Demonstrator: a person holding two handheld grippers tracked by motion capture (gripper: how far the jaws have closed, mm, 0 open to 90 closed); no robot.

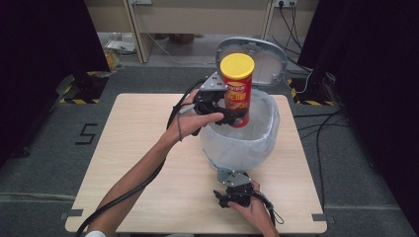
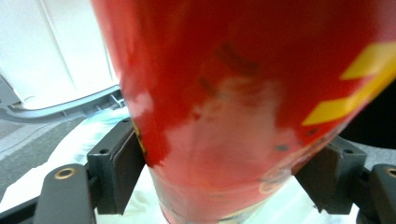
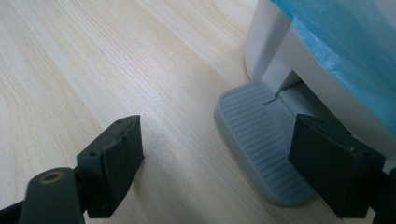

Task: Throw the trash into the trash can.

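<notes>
Right gripper (image 1: 236, 193) sits low on the desk (image 1: 143, 148) at the near edge, jaws wide with nothing in them, one pad over the bin's grey foot pedal (image 3: 261, 140). Past it, white pedal bin (image 1: 247, 143) with a pale liner, lid (image 1: 257, 57) standing up at the back. Left gripper (image 1: 225, 111) clamps the red chip can (image 1: 238, 91), yellow cap up, upright, lower end inside the bin mouth.

Even, soft overhead light, dark curtained edges in the high view; the red can (image 2: 243, 107) looms blurred, out of focus.
</notes>
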